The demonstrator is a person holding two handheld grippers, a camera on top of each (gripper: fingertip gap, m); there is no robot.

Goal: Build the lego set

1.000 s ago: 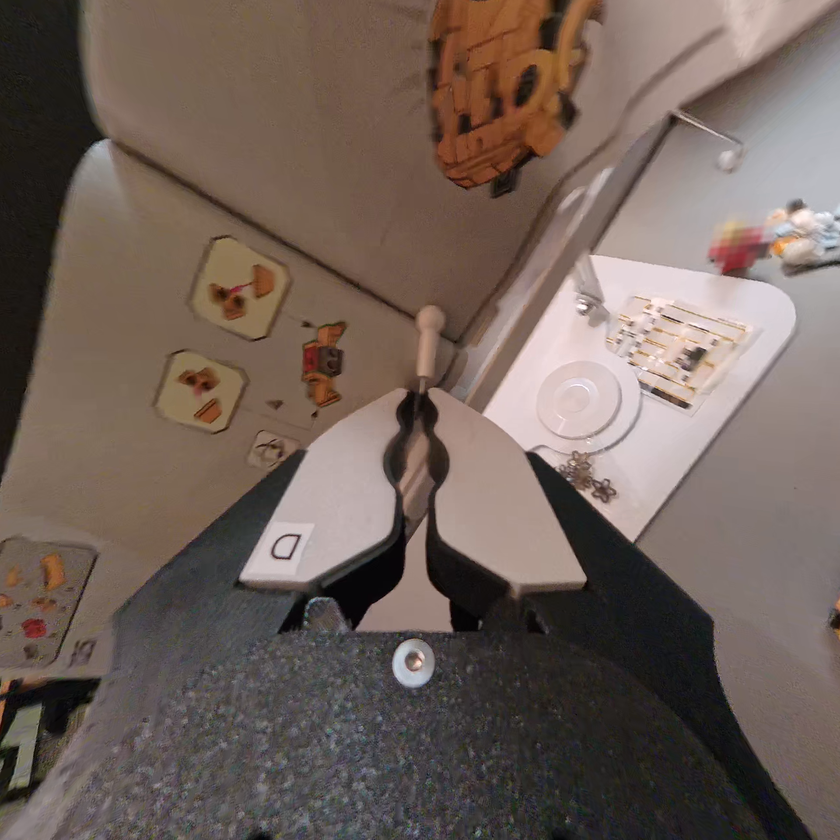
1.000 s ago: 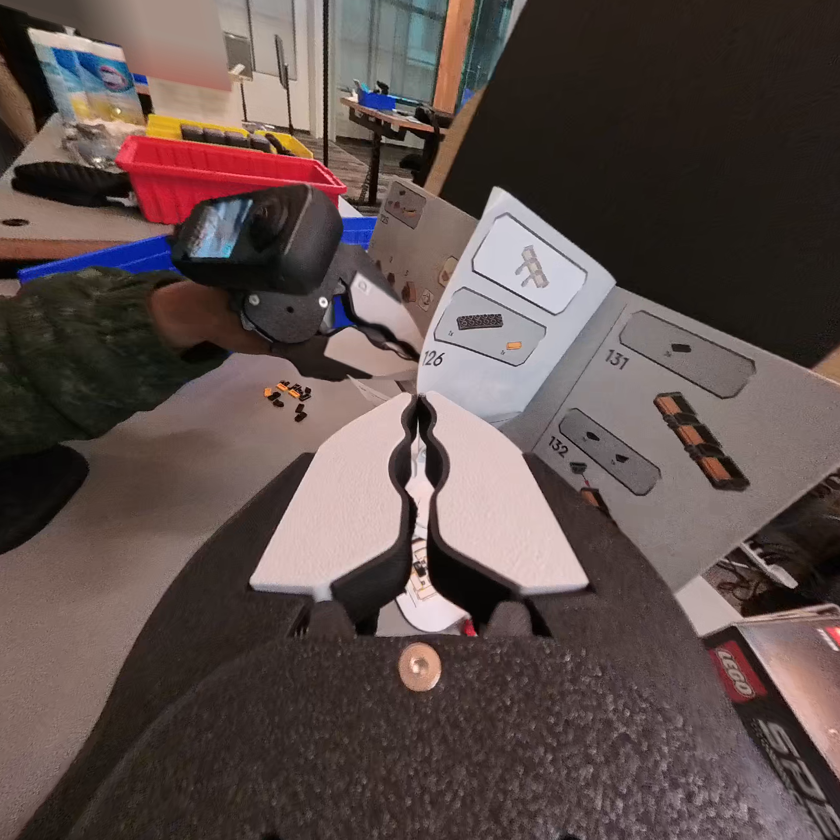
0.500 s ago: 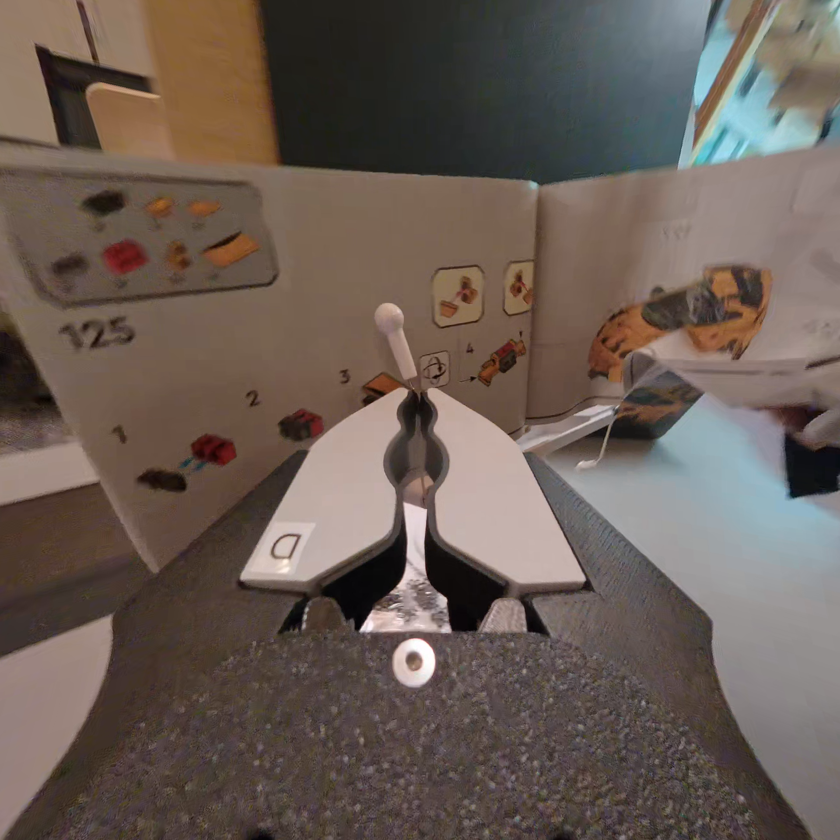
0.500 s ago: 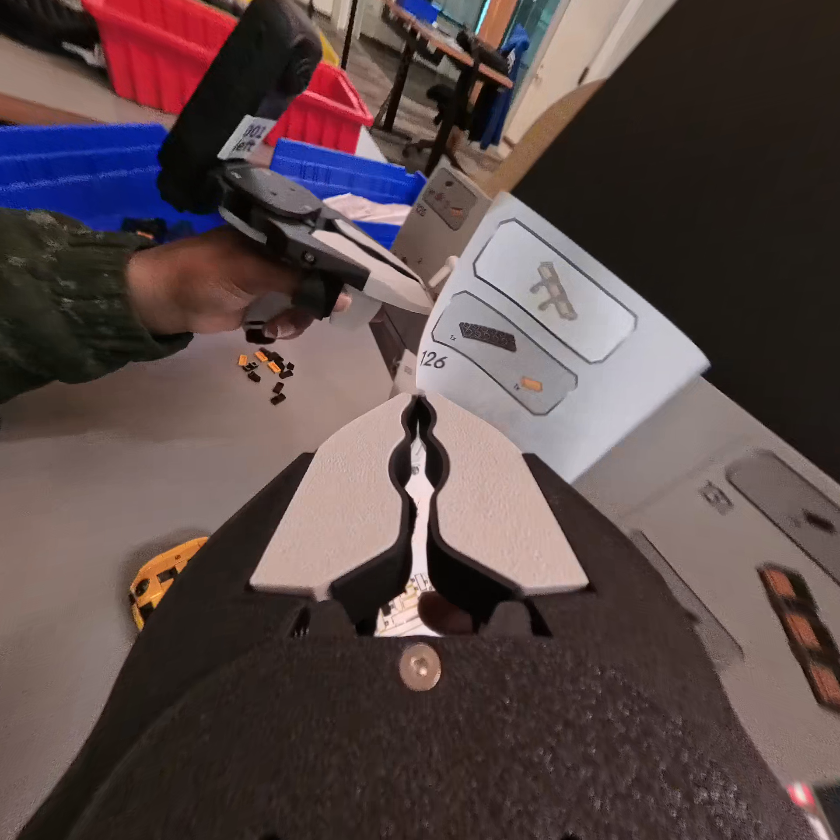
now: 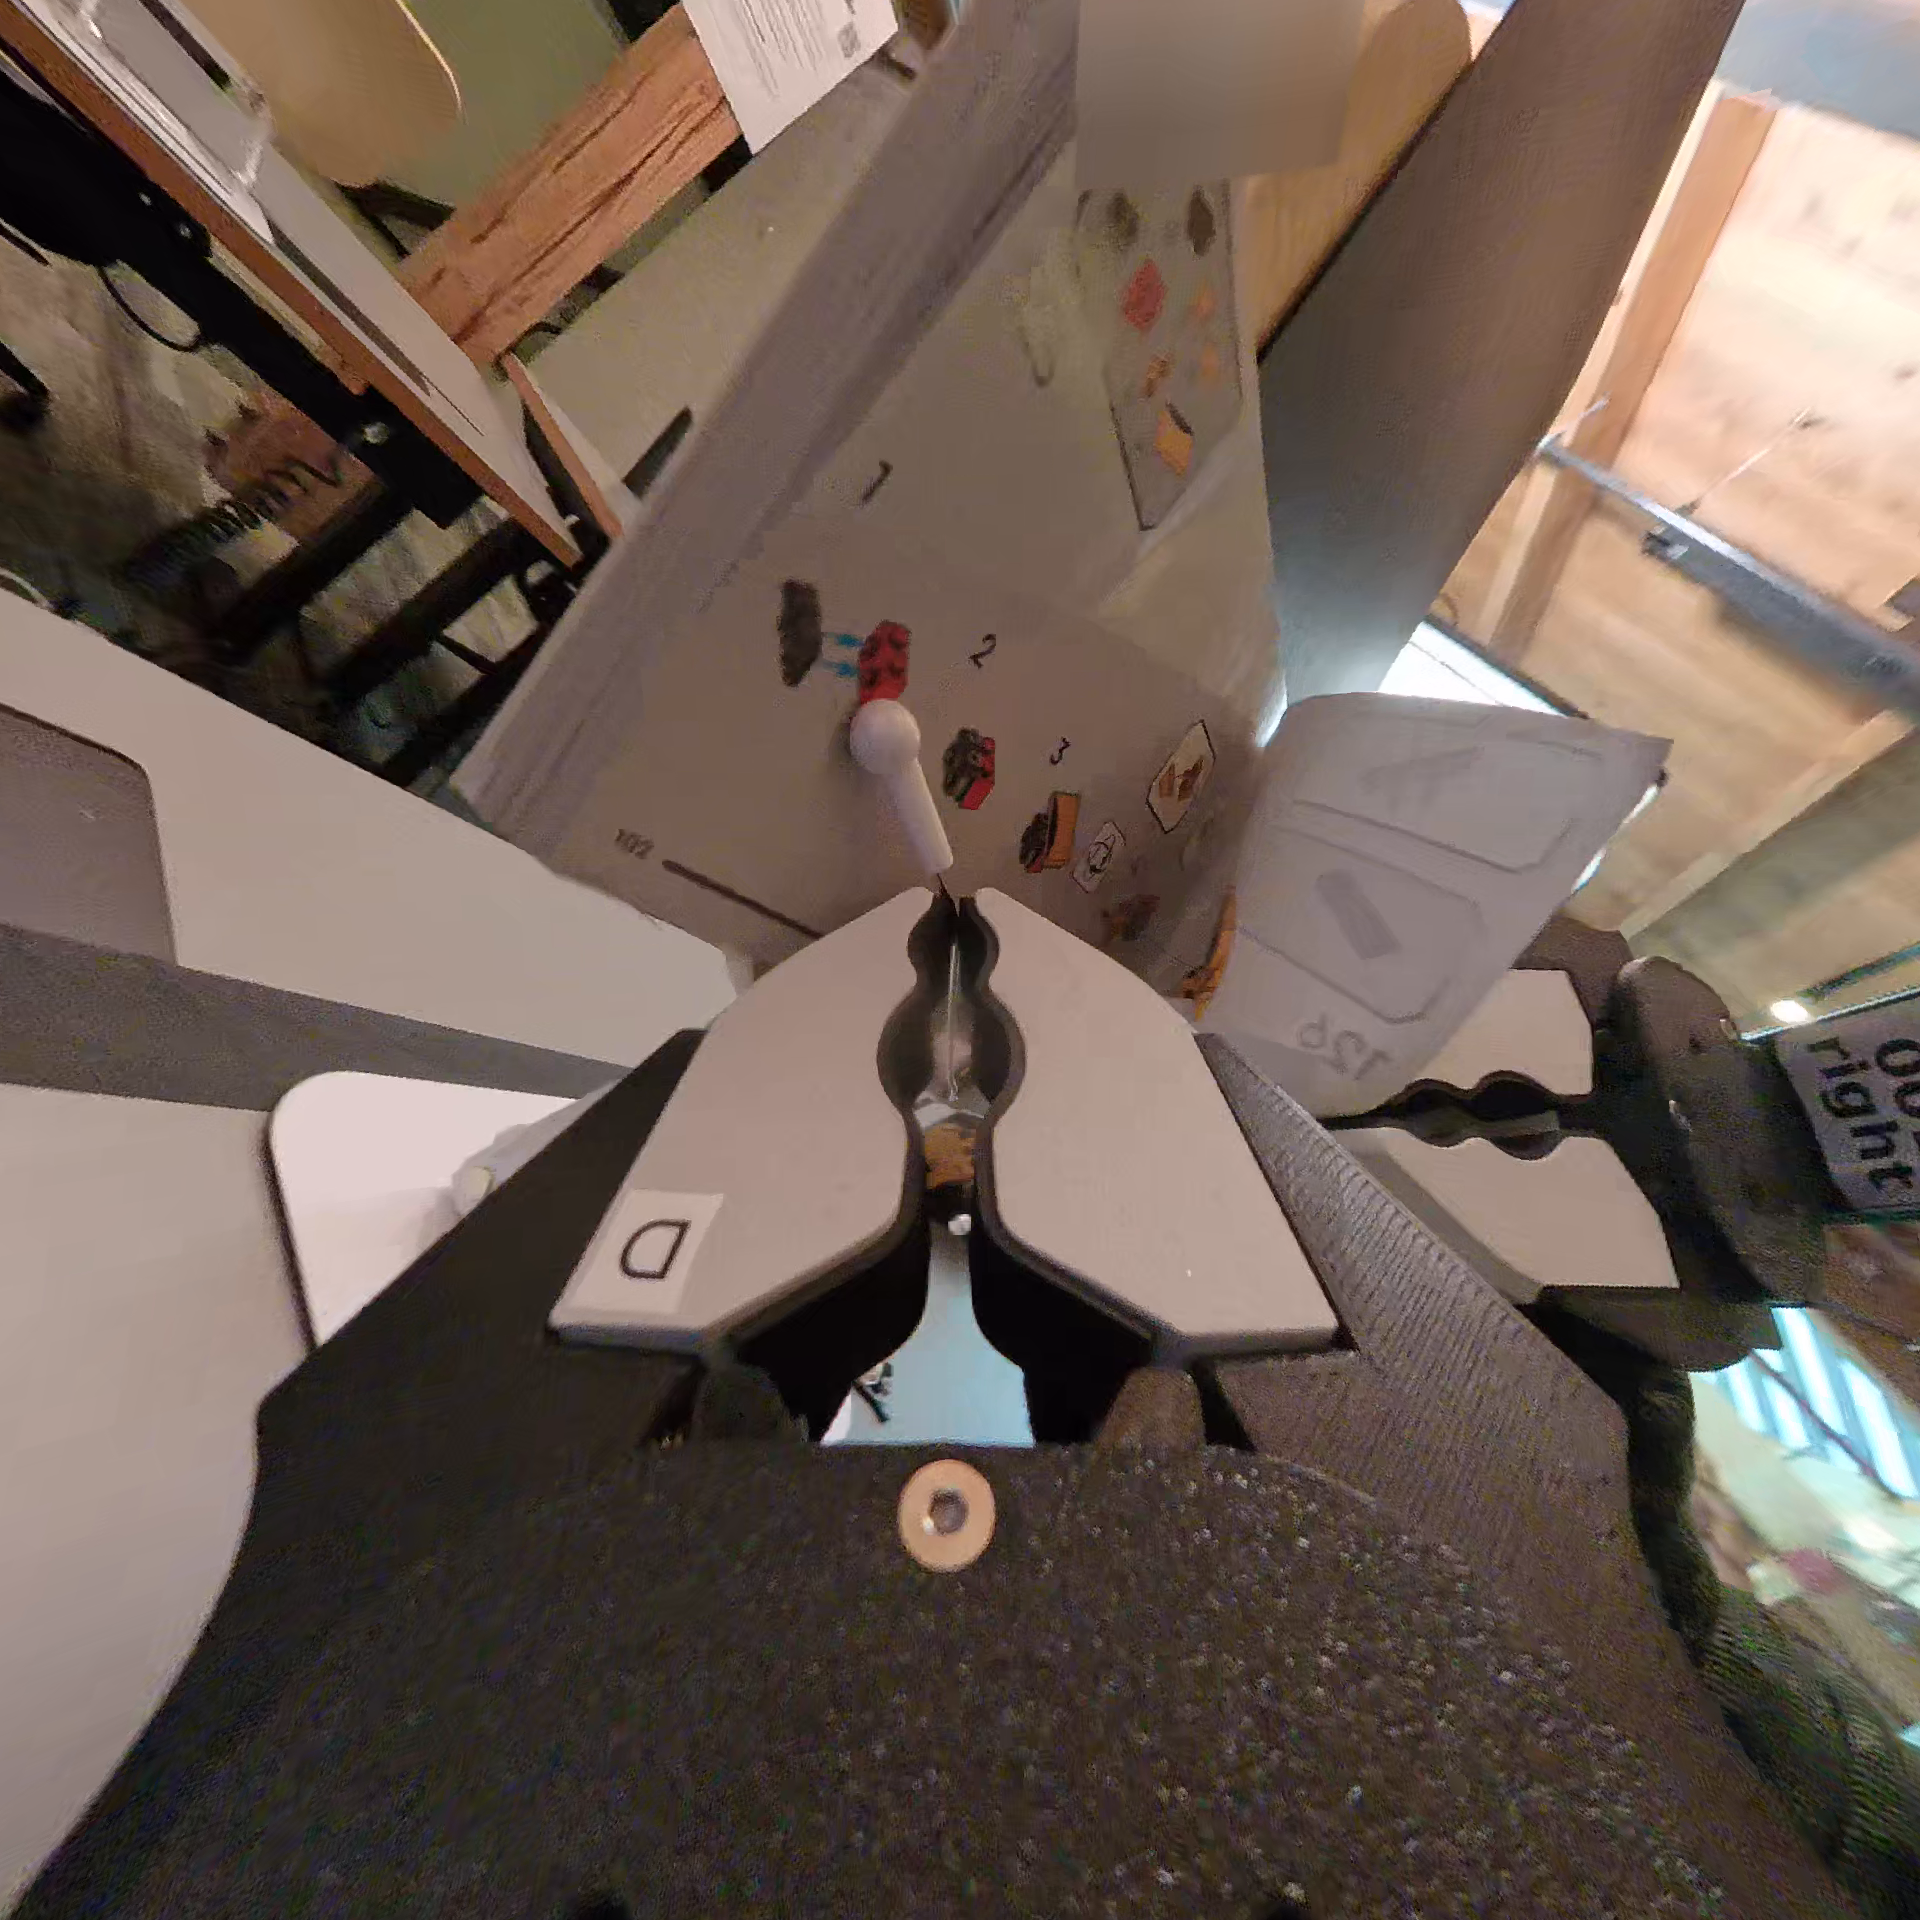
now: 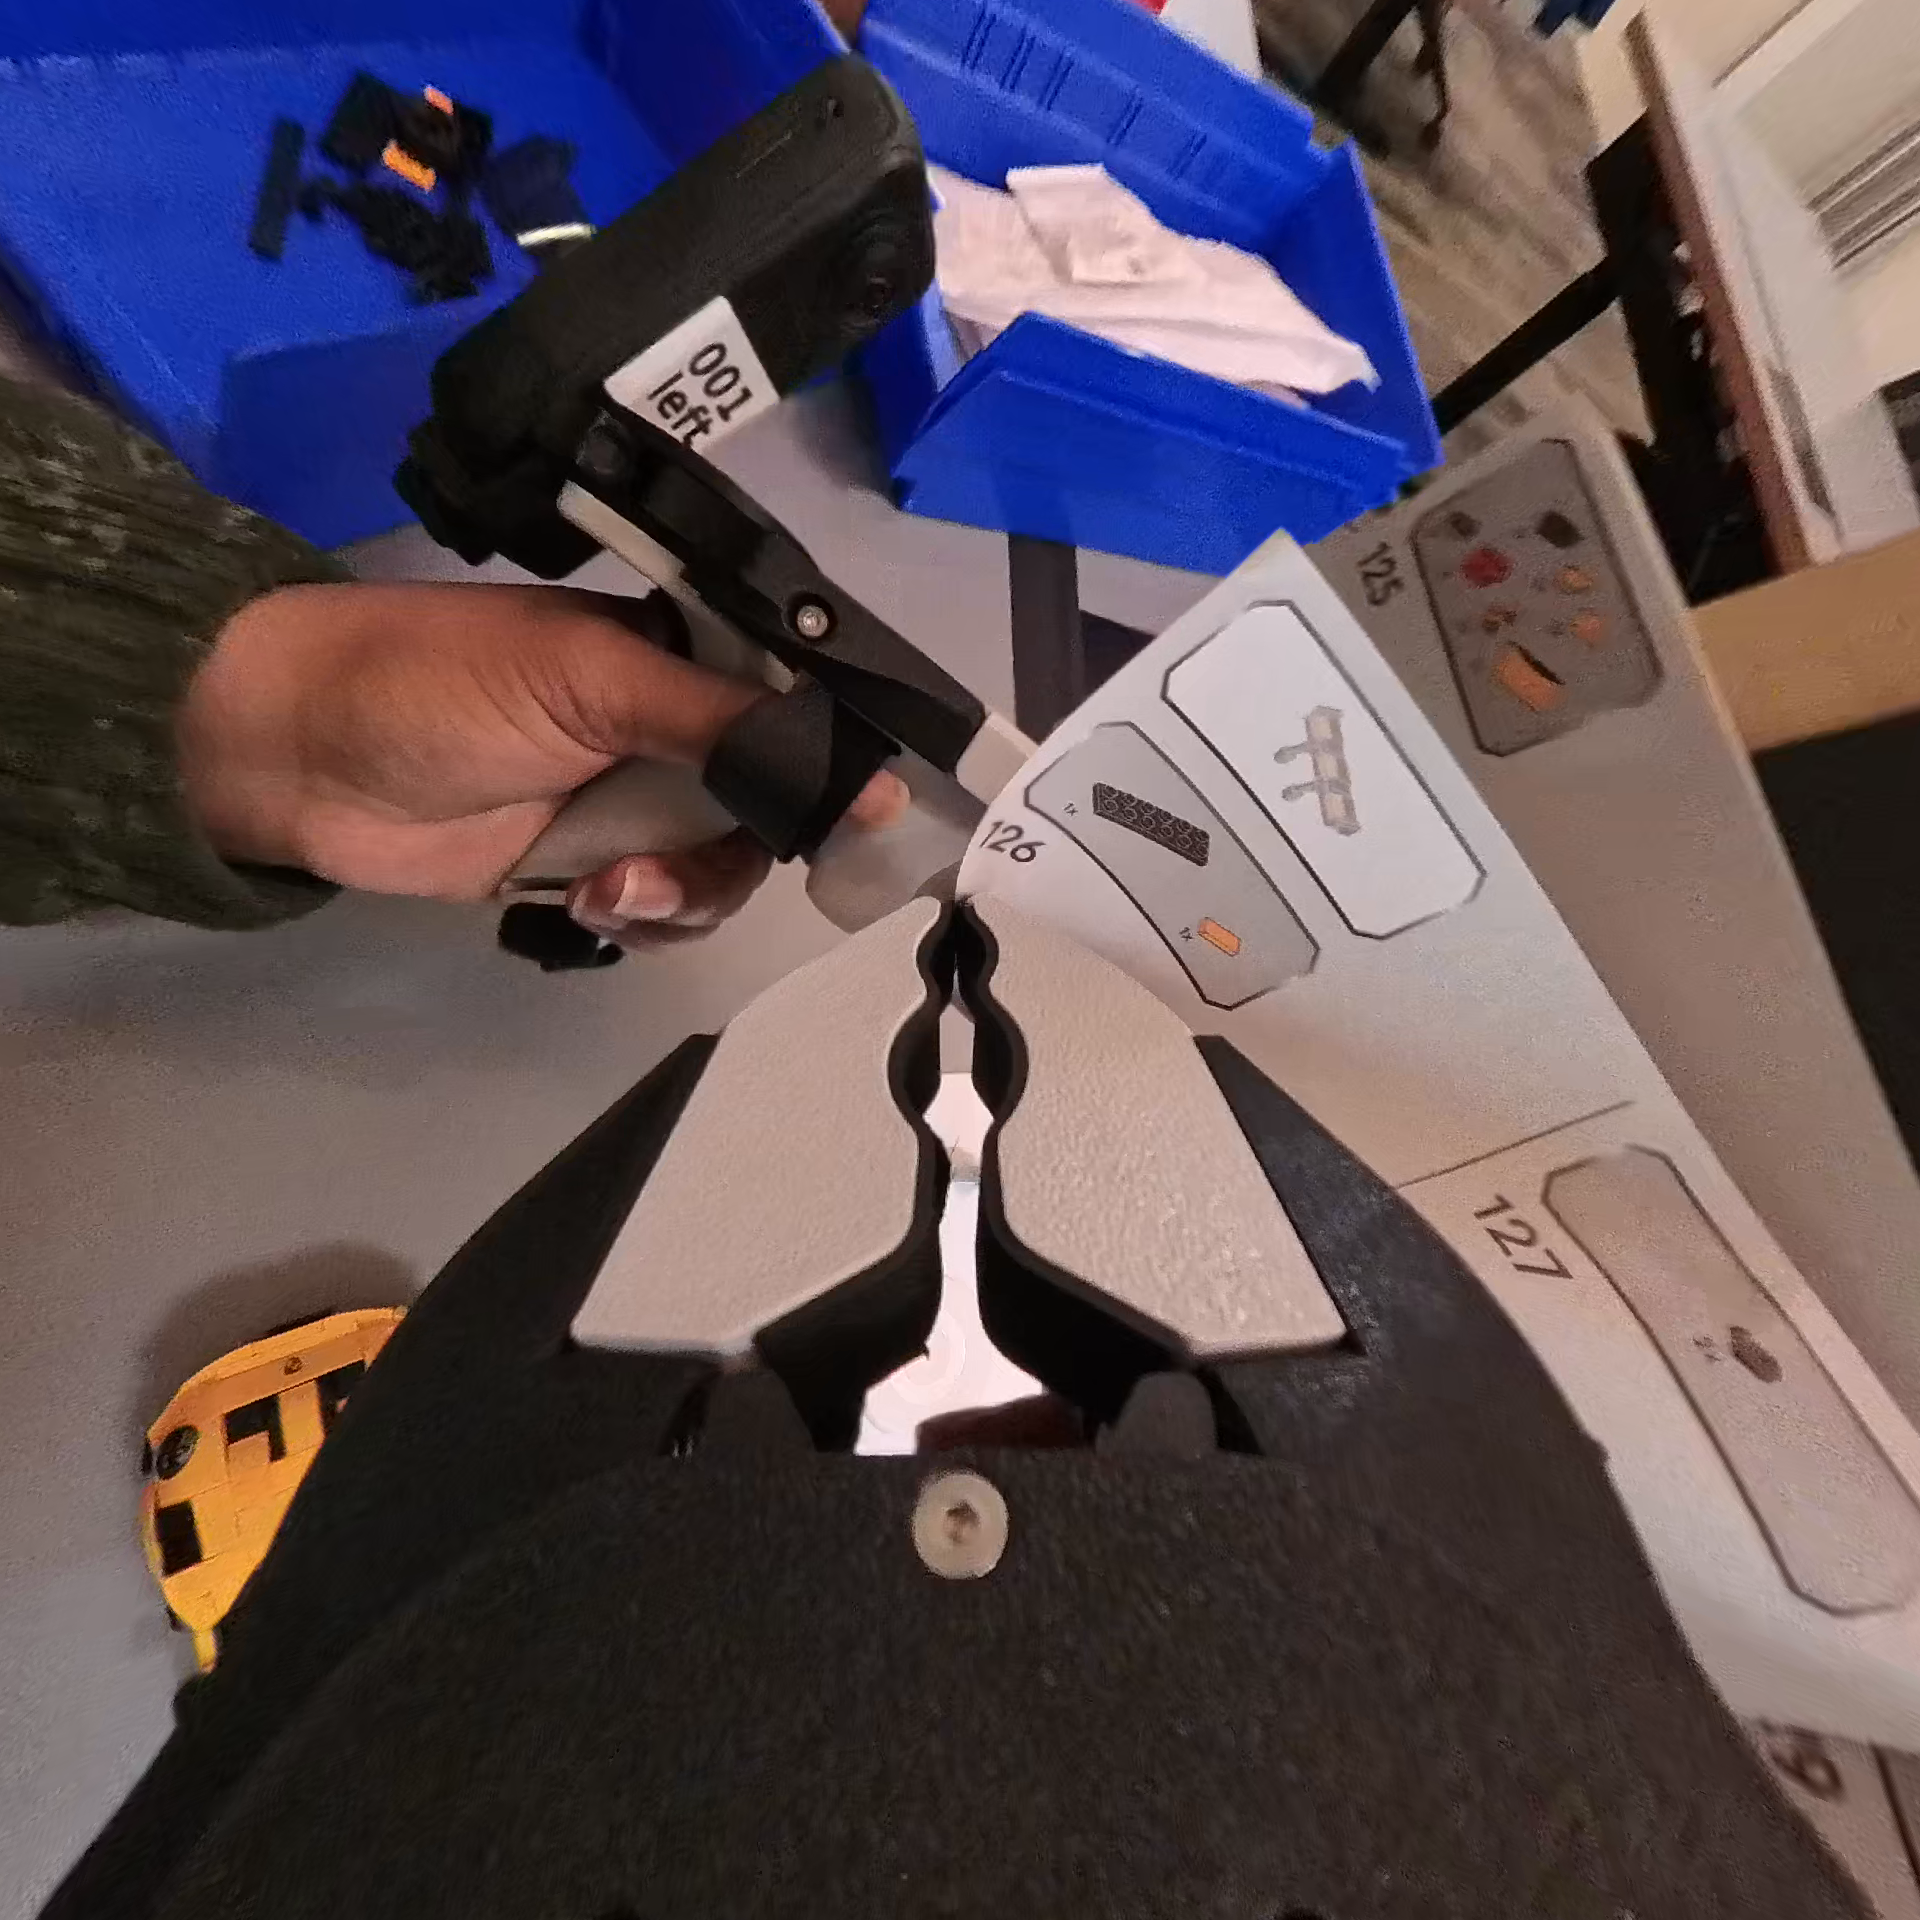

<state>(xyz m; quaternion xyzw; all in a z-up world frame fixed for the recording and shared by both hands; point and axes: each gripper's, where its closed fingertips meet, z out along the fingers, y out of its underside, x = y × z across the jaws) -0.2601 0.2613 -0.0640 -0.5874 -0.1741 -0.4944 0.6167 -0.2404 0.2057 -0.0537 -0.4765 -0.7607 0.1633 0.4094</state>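
Note:
My left gripper is shut on a thin pin tool with a white handle that sticks out past its tips, in front of the upright instruction booklet. My right gripper is shut at the lower corner of a curled booklet page and seems to pinch it. It also shows at the right of the left wrist view, next to that page. In the right wrist view a hand holds the left gripper with its tips behind the page. A yellow lego car lies on the grey table.
Blue bins stand behind the left gripper: one with black and orange pieces, one with white paper. A white board lies on the table at the left. Wooden desks and shelves stand beyond the booklet. The yellow lego car lies around 25 centimeters away from my right fingertips.
The left wrist view has swung and rolled, and the booklet now stands tilted before it. My right gripper has moved in close to the left gripper, with the curled page at its tips.

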